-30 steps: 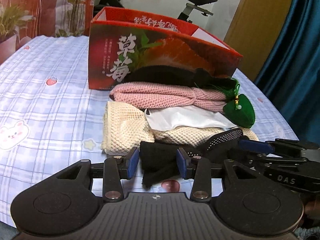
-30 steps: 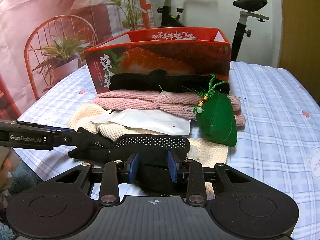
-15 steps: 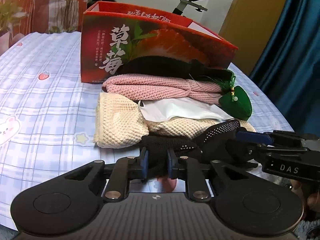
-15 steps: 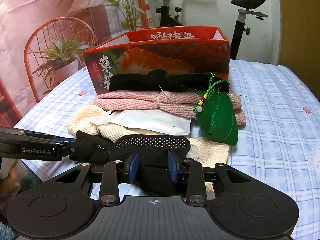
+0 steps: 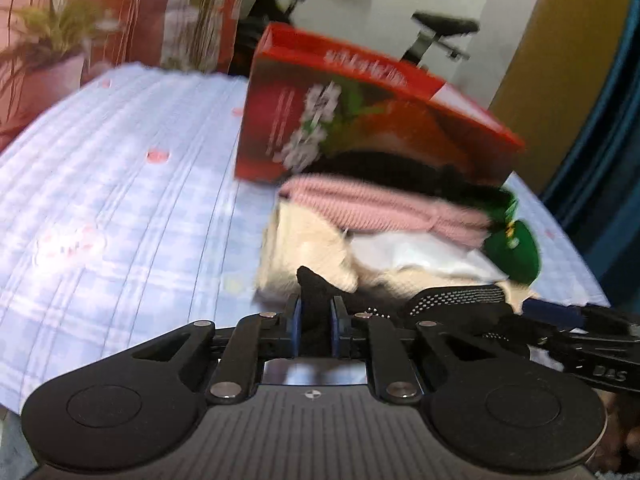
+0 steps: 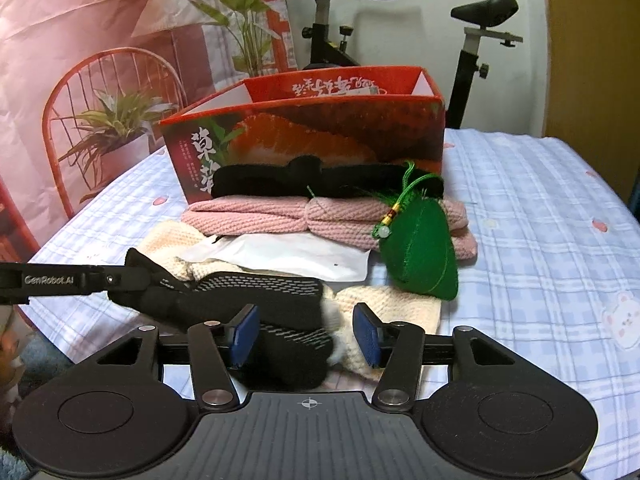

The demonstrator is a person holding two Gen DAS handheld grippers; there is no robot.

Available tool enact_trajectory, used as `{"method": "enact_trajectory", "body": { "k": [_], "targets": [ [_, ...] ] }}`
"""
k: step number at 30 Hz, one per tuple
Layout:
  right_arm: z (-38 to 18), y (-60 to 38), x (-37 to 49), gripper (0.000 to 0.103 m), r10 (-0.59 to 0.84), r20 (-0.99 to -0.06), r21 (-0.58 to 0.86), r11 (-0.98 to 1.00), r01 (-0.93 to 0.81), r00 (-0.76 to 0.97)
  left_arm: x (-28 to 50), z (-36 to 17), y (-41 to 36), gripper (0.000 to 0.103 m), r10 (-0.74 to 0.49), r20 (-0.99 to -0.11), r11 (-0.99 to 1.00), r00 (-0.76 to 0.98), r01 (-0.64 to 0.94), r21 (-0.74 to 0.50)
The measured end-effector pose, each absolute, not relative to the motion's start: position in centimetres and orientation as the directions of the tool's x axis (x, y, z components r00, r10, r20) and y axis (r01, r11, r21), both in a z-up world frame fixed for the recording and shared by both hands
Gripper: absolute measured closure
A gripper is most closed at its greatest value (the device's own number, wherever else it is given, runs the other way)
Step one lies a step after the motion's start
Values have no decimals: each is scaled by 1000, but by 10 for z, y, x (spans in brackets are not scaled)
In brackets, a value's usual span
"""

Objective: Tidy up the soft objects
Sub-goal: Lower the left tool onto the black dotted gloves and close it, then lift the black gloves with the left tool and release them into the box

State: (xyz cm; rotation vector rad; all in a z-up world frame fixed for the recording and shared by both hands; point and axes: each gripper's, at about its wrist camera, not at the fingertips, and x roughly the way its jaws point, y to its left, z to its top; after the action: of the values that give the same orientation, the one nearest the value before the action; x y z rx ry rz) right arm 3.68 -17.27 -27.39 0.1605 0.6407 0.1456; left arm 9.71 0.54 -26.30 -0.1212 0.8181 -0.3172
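Note:
My left gripper (image 5: pixel 314 326) is shut on one end of a black dotted sock (image 5: pixel 316 292). The sock (image 6: pixel 256 300) stretches across to my right gripper (image 6: pixel 306 338), which stands open around its other end. Behind lie a cream knit cloth (image 6: pixel 392 304), a white packet (image 6: pixel 280 254), a pink knit roll (image 6: pixel 320 216), a black band (image 6: pixel 320 180) and a green pouch with a tassel (image 6: pixel 420 248). The red open-top box (image 6: pixel 320 128) stands behind them. The left wrist view is blurred by motion.
The table has a blue checked cloth (image 6: pixel 540 220). An exercise bike (image 6: pixel 472 40) and a pink backdrop with a printed red chair and plants (image 6: pixel 100 92) stand behind the table. The table's near edge is just under both grippers.
My right gripper has opened off the sock. My left gripper, shut since half a second ago, has lifted and swung with the sock end, blurring its view.

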Motion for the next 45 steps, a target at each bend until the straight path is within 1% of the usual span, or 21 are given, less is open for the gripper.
{"method": "enact_trajectory", "body": {
  "k": [8,12,19,22,26,29,31,32,33,36,37,39,42,45],
  "targets": [
    [-274,-162,35,55,226,-585,187,972,-141,779,99,-267,-2,87,-313,-714,948,626,250,-196],
    [-273,-157,33,57,238,-588,178,970,-164,773,99,-268,-2,87,-310,-716,949,625,251,-192],
    [-279,-148,33,58,255,-643,173,967,-187,722,98,-268,-1,87,-311,-716,949,626,252,-192],
    [-286,-149,37,57,247,-673,185,969,-164,697,99,-269,-2,87,-312,-715,948,626,251,-194],
    [-291,-148,39,53,248,-681,178,969,-172,689,99,-270,-2,87,-313,-714,948,626,255,-192],
    [-293,-147,42,52,244,-681,169,970,-175,690,98,-270,-2,87,-312,-714,948,626,258,-188],
    [-294,-145,44,54,236,-682,157,972,-176,692,98,-270,-2,87,-315,-714,947,625,259,-191],
    [-294,-145,44,55,232,-683,152,973,-176,693,98,-270,-1,87,-318,-714,946,623,260,-194],
    [-293,-144,44,60,229,-683,149,973,-175,693,98,-270,-2,87,-323,-714,944,621,262,-199],
    [-293,-146,44,77,243,-681,163,970,-181,691,98,-270,-3,87,-332,-714,940,616,276,-199],
    [-293,-146,45,78,247,-680,166,969,-184,690,98,-270,-3,87,-333,-714,940,615,279,-198],
    [-293,-147,45,85,255,-679,170,967,-190,688,98,-271,-1,87,-337,-714,938,614,282,-200],
    [-292,-147,45,90,268,-674,180,963,-198,688,99,-270,0,87,-341,-712,937,613,281,-207],
    [-289,-147,43,91,283,-661,196,959,-204,695,98,-267,2,88,-352,-703,934,618,284,-217]
  ]
}}
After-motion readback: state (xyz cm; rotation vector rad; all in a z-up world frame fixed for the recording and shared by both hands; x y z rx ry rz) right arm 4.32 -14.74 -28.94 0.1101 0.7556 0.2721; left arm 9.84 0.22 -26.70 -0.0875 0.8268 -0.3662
